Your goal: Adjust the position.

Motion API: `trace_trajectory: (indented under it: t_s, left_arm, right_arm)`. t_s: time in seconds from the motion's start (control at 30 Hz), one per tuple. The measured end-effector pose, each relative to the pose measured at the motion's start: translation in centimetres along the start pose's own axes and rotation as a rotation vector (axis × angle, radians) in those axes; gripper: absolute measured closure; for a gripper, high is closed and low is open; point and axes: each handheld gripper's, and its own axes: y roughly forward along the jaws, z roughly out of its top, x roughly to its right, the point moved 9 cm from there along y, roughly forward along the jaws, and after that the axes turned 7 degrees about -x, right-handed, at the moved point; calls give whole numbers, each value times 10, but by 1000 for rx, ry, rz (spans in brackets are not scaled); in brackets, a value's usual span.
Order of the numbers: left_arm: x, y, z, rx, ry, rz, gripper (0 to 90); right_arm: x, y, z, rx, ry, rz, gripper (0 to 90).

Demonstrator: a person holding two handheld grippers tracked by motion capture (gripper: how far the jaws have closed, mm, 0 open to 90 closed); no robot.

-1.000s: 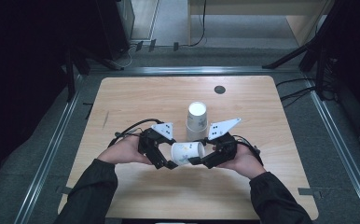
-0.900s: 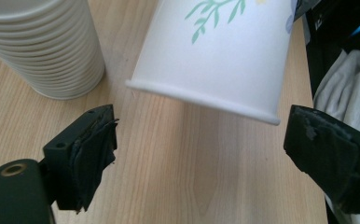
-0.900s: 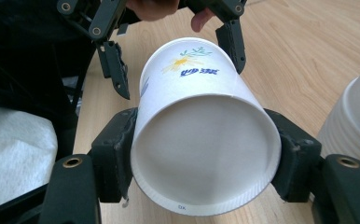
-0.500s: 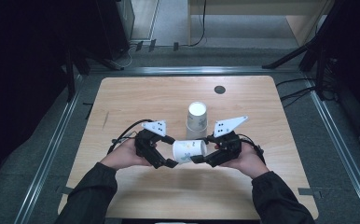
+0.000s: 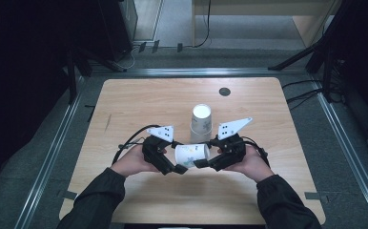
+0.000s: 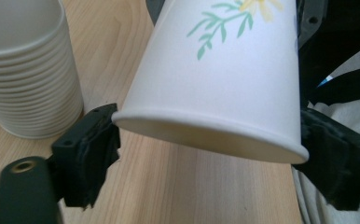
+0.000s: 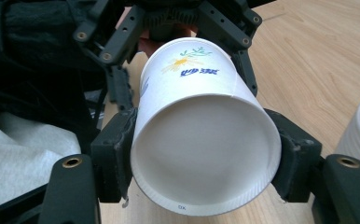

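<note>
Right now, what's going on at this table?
A person holds one paper cup on its side above the wooden table, between two tools. The right hand-held gripper clamps the cup's base end. The left hand-held gripper sits at the rim end; its jaws have just been closing, with the rim between them. A stack of cups stands upside down just behind.

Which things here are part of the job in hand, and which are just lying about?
In the job:
paper cup, lying sideways between the grippers
right gripper, jaws clamped on its base end
left gripper, jaws either side of its rim
stack of cups

Lying about:
dark round disc on the table
</note>
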Motion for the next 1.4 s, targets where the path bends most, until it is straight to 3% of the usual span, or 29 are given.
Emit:
trace_trajectory:
  t_s: [0.27,0.73,0.93,1.4]
  left_arm:
    - [1,0,-2,11,19,9,203]
    - [-1,-2,-3,8,31,23,240]
    - [-2,-3,-3,4,16,20,240]
    - [-7,-31,1,-8,-2,37,240]
  right_arm:
    - [-2,4,1,-8,7,28,340]
    - [0,6,0,-15,5,16,339]
    - [1,6,1,-8,8,14,288]
    - [11,1,-8,-49,10,-47,262]
